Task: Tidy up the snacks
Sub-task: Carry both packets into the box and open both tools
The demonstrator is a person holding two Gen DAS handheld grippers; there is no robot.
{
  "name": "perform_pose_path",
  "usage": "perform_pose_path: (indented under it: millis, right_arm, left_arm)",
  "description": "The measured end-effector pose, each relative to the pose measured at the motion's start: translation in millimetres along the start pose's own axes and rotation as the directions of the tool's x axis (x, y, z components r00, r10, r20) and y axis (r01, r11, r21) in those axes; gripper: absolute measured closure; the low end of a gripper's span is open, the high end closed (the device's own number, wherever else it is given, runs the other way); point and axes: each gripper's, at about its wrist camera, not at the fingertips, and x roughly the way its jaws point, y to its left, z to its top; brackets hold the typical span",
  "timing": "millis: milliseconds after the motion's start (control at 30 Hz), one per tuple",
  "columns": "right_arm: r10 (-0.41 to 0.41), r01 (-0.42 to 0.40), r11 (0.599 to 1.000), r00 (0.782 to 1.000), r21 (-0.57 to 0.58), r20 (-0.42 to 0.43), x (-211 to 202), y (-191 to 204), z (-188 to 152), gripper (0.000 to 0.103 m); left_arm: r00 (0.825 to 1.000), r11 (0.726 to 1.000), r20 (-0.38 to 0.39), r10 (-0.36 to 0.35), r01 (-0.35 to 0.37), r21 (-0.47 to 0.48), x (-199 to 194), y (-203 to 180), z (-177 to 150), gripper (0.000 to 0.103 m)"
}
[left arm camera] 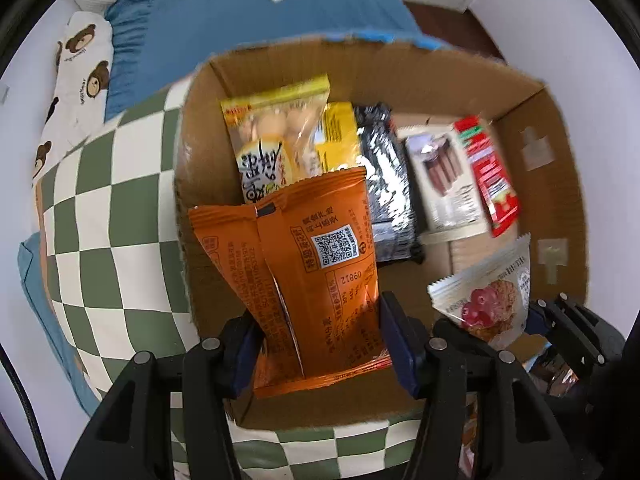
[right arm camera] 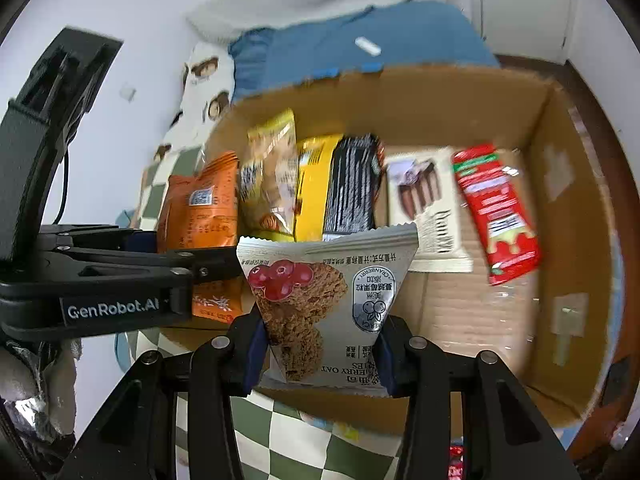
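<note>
While both packets hang over the cardboard box (left arm camera: 568, 184), the left gripper (left arm camera: 320, 340) clamps the orange packet (left arm camera: 316, 264) above the box's left end, and the right gripper (right arm camera: 320, 352) clamps the cranberry cookie packet (right arm camera: 320, 296) nearer the box's bare floor (right arm camera: 460, 312). That gap lies straight ahead, right of the row of snacks (right arm camera: 316, 184).

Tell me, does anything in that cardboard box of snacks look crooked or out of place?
Yes, mildly: the red packet at the right end of the row in the cardboard box lies tilted, while the cream box and black packet beside it sit straighter. Nothing looks spilled or torn.
</note>
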Motion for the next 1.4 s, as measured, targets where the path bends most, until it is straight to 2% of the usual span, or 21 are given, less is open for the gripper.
perform_pose_path:
  millis: [167, 200, 233, 267, 300, 433, 700, 800, 900, 1167, 1400]
  right_arm:
    - [0.04, -0.039, 0.999, 0.994, 0.01, -0.105, 40, -3, 1, 0.054]
    - [0.044, -0.042, 0.999, 0.992, 0.017, -0.121, 47, -5, 1, 0.049]
    - [0.047, -0.044, 0.999, 0.989, 0.026, -0.143, 53, -6, 1, 0.033]
    - [0.051, -0.047, 0.998, 0.986, 0.03, -0.158, 57, -8, 0, 0.024]
    - [0.055, -0.049, 0.998, 0.985, 0.036, -0.167, 60, -10, 0, 0.014]
    - [0.01, -0.005, 1.0, 0.984, 0.026, -0.178, 62, -15, -1, 0.008]
    - [-0.092, 0.098, 0.995, 0.984, 0.029, -0.149, 43, -32, 0, 0.008]
    - [-0.136, 0.143, 0.989, 0.982, 0.04, -0.134, 36, -43, -1, 0.008]
    - [-0.175, 0.182, 0.982, 0.978, 0.053, -0.114, 27, -53, -3, 0.008]
    - [-0.262, 0.262, 0.964, 0.965, 0.045, -0.015, -17, -55, -12, 0.008]
    - [-0.284, 0.281, 0.959, 0.955, 0.046, 0.082, -57, -47, -28, 0.008]
  left_arm:
    - [0.998, 1.0, -0.056, 0.012, -0.012, 0.003, 17, 0, -1, 0.046]
    - [0.998, 1.0, -0.062, 0.004, -0.004, -0.005, 20, 1, 0, 0.042]
    - [0.998, 1.0, -0.064, -0.008, 0.007, -0.014, 22, 3, 0, 0.028]
    - [0.998, 1.0, -0.061, -0.013, 0.012, -0.017, 23, 3, 0, 0.02]
    - [0.999, 1.0, -0.053, -0.011, 0.01, -0.019, 23, 4, -1, 0.019]
    - [0.999, 1.0, -0.044, -0.002, 0.001, -0.027, 24, 4, -3, 0.019]
    - [1.0, 0.999, 0.002, 0.006, -0.006, -0.052, 14, 5, -10, 0.019]
    - [0.999, 0.998, 0.041, -0.003, 0.005, -0.067, 7, 3, -16, 0.019]
    - [0.995, 0.998, 0.101, 0.022, -0.015, -0.069, -5, 0, -21, 0.019]
    - [0.967, 0.998, 0.253, 0.038, -0.023, -0.064, -40, -12, -38, 0.019]
    - [0.925, 0.998, 0.378, 0.048, -0.026, -0.064, -69, -24, -66, 0.019]
